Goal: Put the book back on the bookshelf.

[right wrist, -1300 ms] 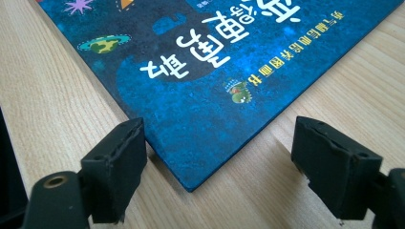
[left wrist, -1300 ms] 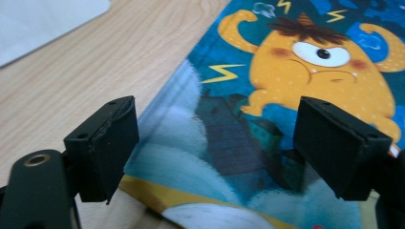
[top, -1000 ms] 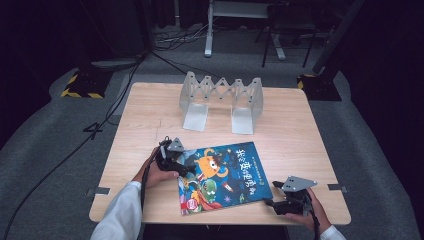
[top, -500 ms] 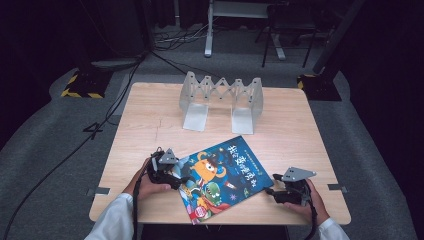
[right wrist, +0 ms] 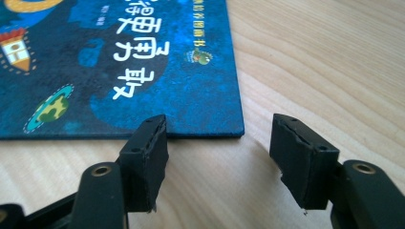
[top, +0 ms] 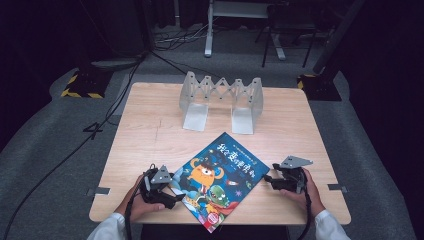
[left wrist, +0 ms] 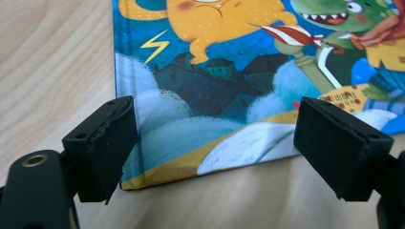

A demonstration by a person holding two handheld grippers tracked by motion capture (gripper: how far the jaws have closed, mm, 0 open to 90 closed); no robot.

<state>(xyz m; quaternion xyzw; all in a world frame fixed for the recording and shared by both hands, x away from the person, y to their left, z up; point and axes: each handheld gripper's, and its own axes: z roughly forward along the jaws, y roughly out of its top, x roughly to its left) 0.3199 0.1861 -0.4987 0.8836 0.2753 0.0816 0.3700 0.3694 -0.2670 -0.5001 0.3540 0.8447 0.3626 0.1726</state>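
Observation:
A picture book (top: pixel 220 180) with a blue cover and cartoon monsters lies flat on the wooden table (top: pixel 150 130), turned like a diamond. My left gripper (top: pixel 160 187) is at its left corner. In the left gripper view the left gripper (left wrist: pixel 222 143) is open wide, and the book's (left wrist: pixel 229 95) spine corner lies between the jaws without being pressed. My right gripper (top: pixel 285 177) is at the book's right corner. In the right gripper view the right gripper (right wrist: pixel 224 162) is open; its jaws have just been closing a little, and the book's (right wrist: pixel 143 71) corner lies just ahead of them, unheld.
A grey accordion-style book rack (top: pixel 221 100) stands at the far middle of the table. Bare wood lies between the rack and the book. Beyond the table are a dark floor, cables and stand legs (top: pixel 210 45).
The book has turned counterclockwise on the table. My left gripper moved toward the near edge with the book's left corner. My right gripper moved slightly away from the near edge.

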